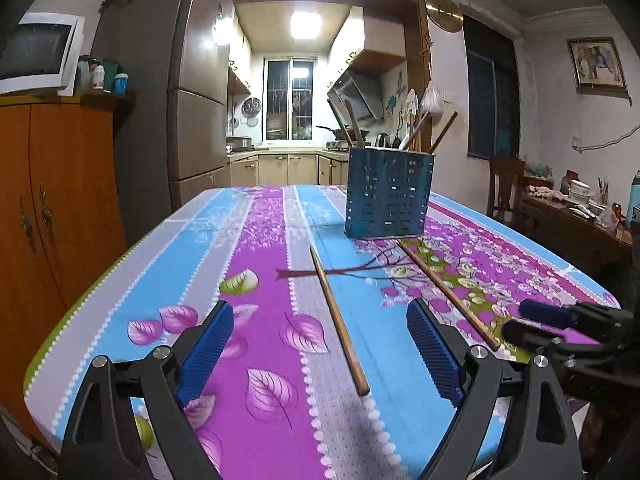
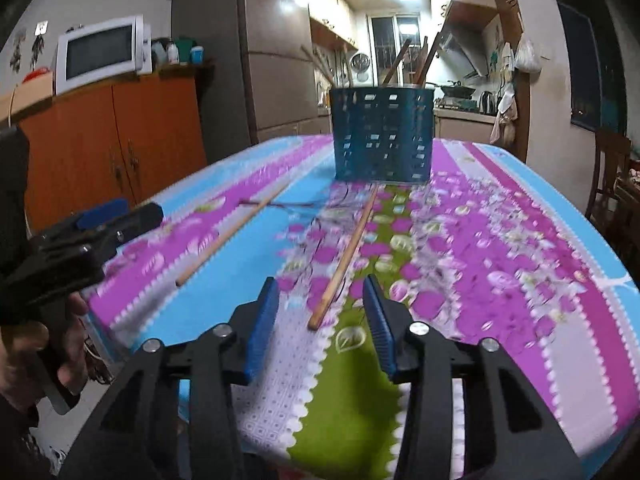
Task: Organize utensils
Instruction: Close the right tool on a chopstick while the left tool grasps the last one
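A blue perforated utensil holder (image 1: 388, 196) (image 2: 382, 140) stands far back on the flowered tablecloth (image 1: 260, 280) with several wooden chopsticks upright in it. Two loose chopsticks lie flat in front of it. My left gripper (image 1: 320, 306) (image 2: 140, 212) is wide open around the left chopstick (image 1: 340, 324) (image 2: 232, 232), pads clear of it. My right gripper (image 2: 321, 282) (image 1: 532, 322) has its jaws narrowed, with a gap either side of the near end of the right chopstick (image 2: 344, 264) (image 1: 448, 292); no pad touches it.
An orange cabinet (image 2: 112, 140) with a microwave (image 2: 100, 52) stands left of the table, a tall fridge (image 1: 176, 92) behind it. A wooden chair (image 1: 506, 184) and a cluttered sideboard (image 1: 576, 208) are on the right. A hand (image 2: 60, 344) holds the left gripper at the table's near edge.
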`<move>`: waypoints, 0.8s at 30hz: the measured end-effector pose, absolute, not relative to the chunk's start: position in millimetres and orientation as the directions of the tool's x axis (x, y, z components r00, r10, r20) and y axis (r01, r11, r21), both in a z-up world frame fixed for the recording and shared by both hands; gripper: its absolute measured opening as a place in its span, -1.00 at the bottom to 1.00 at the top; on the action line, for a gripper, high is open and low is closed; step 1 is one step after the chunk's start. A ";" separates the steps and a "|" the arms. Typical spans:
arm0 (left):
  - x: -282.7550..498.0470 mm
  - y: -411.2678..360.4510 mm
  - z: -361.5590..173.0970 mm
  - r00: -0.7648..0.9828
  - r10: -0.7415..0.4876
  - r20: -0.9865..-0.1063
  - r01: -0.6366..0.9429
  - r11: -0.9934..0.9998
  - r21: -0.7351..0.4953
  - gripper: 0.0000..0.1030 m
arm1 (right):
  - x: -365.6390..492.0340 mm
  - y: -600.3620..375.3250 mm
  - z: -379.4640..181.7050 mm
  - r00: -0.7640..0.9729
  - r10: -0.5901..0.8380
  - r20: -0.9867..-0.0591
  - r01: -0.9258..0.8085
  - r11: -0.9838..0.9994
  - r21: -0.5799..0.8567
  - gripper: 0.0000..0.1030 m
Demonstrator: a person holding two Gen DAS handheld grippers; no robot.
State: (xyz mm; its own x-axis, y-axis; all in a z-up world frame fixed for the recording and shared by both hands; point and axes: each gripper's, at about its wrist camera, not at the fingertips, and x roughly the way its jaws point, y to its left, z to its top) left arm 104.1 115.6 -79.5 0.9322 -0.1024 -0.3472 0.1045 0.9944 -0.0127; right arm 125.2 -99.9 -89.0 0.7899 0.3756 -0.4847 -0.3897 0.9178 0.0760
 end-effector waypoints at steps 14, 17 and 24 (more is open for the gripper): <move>107.2 90.7 -111.1 0.885 -0.160 -0.436 0.178 0.984 0.000 0.12 | 129.0 -97.4 -107.2 0.780 0.335 -0.529 -0.366 0.929 0.049 -0.85; 107.1 84.2 -115.8 0.879 -0.178 -0.443 0.199 0.980 0.001 0.00 | 121.2 -104.2 -104.6 0.784 0.333 -0.524 -0.362 0.931 0.050 -0.87; 106.7 81.4 -126.2 0.886 -0.167 -0.433 0.182 0.983 -0.007 -0.40 | 109.9 -111.8 -101.7 0.791 0.355 -0.499 -0.374 0.925 0.065 -0.87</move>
State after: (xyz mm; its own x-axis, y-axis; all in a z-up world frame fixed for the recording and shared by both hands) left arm 106.7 81.4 -126.2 0.8860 -0.1669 -0.4327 0.1818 0.9833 -0.0072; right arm 109.9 -111.8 -101.7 0.7911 0.3545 -0.4985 -0.3740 0.9252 0.0645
